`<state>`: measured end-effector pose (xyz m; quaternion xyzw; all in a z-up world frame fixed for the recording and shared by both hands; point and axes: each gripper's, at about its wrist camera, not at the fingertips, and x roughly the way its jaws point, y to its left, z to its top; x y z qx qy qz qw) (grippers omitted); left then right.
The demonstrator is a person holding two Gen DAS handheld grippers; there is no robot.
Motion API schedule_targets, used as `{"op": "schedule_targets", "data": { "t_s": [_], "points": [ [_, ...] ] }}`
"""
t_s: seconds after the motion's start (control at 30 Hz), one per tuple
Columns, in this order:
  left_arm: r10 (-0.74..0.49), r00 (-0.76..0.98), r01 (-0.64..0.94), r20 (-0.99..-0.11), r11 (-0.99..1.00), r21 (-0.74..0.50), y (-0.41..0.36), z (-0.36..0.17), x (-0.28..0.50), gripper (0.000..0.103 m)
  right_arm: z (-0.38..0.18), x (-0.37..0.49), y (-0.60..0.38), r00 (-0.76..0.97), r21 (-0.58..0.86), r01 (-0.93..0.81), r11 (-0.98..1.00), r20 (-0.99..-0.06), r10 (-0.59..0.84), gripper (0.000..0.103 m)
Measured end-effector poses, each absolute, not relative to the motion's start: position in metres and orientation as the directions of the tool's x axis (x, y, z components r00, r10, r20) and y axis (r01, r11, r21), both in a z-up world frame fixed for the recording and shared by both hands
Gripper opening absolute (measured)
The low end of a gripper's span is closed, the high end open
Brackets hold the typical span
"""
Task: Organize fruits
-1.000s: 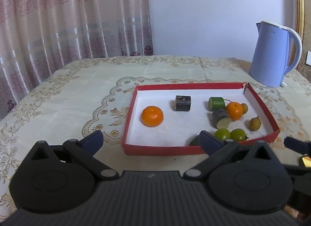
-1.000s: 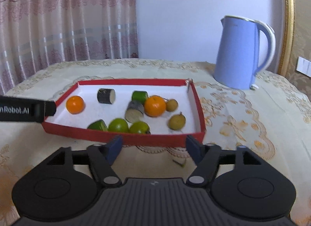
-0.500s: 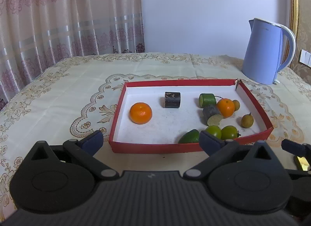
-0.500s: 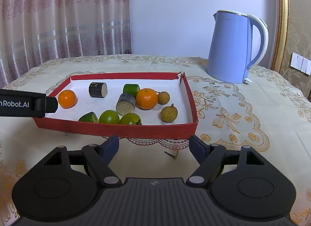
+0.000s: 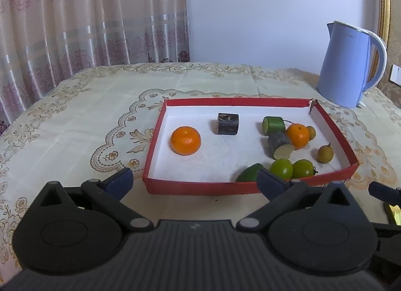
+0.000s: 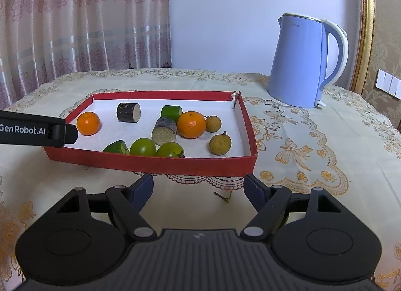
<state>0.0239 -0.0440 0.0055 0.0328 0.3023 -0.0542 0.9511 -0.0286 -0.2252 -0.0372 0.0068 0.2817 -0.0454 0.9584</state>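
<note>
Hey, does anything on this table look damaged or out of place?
Yes. The red tray's far right corner is split, its wall ends standing apart. A small twig lies loose on the tablecloth in front of the tray, possibly a fruit stem. Nothing has spilled.

Left gripper [image 5: 194,182] held open before a shallow red tray with white floor [image 5: 250,187] on an embroidered cream tablecloth [image 5: 75,120].

Nothing sits between the blue-padded fingers. In the tray: a lone orange mandarin [image 5: 185,140] at left, a dark cut cane cylinder [image 5: 227,123] behind centre, and at right a cluster of a green cylinder [image 5: 273,125], grey cut cylinder [image 5: 280,145], second mandarin [image 5: 298,135], two brown longans [image 5: 325,154] and two green tomatoes [image 5: 281,168]. A pale blue electric kettle [image 5: 345,65] stands beyond the tray's far right corner.
</note>
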Motion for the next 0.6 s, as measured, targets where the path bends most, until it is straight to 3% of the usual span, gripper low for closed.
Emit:
{"op": "schedule_targets", "data": {
  "t_s": [0.6],
  "points": [
    [-0.084, 0.798, 0.137, -0.597, 0.990, 0.043, -0.046, -0.005, 0.025, 0.103, -0.039, -0.029, -0.220, 0.837, -0.022, 0.082, 0.996, -0.540, -0.082, 0.079]
  ]
}}
